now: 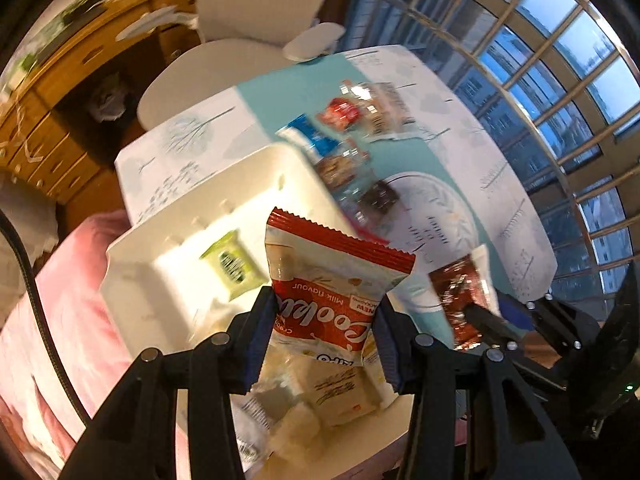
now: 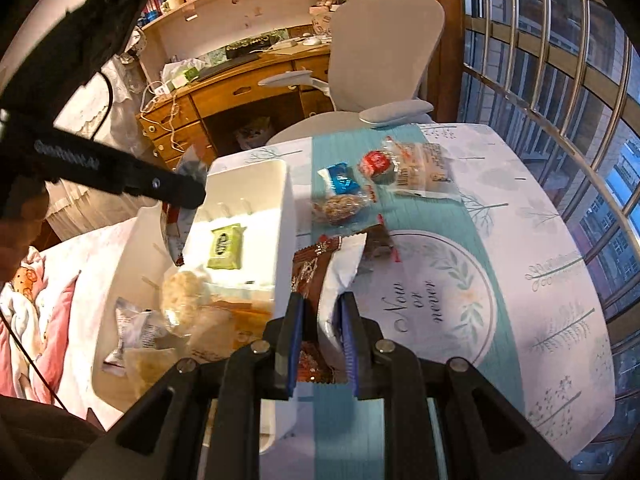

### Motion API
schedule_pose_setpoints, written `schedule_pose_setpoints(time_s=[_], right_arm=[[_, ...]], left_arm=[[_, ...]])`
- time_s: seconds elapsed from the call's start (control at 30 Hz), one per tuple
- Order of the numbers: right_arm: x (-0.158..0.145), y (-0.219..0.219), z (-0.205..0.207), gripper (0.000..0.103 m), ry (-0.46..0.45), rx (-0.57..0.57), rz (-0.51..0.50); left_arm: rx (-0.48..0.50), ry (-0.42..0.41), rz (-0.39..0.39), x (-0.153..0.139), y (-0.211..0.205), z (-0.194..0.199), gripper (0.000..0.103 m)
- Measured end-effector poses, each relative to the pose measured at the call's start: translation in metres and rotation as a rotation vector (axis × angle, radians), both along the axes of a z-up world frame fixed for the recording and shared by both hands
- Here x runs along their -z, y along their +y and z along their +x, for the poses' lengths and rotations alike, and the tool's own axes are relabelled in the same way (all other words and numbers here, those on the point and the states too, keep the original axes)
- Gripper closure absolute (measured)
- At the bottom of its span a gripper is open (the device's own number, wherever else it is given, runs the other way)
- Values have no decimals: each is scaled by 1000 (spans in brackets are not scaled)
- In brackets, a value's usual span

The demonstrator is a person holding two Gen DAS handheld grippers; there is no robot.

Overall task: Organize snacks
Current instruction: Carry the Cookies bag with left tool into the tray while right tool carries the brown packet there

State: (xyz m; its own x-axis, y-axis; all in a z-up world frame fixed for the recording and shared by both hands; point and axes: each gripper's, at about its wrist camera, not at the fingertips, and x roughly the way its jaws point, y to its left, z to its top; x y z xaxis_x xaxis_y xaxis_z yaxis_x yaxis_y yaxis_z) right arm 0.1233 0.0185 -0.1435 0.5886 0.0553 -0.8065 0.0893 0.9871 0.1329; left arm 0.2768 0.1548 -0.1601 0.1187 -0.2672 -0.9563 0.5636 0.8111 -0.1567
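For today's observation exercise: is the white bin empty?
No. A green packet lies inside the white bin, with other snacks nearer the camera.

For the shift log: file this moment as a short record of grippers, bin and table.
left gripper: shut on red-and-white cookie packet, above the bin
right gripper: shut on brown-and-white wrapper
white bin: holds green packet and other snacks
table: blue packet, red round snack, clear bags still loose
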Motion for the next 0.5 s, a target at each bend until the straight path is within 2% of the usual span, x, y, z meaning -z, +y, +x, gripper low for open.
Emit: schedule_pose_setpoints(time_s=[0.3, 0.5], right_arm=[[2, 37, -2, 84, 3, -45, 17], [-4, 52, -2, 84, -28, -55, 2]], left_arm=[[-57, 34, 20, 23, 40, -9, 57], [-117, 39, -12, 35, 50, -16, 56]])
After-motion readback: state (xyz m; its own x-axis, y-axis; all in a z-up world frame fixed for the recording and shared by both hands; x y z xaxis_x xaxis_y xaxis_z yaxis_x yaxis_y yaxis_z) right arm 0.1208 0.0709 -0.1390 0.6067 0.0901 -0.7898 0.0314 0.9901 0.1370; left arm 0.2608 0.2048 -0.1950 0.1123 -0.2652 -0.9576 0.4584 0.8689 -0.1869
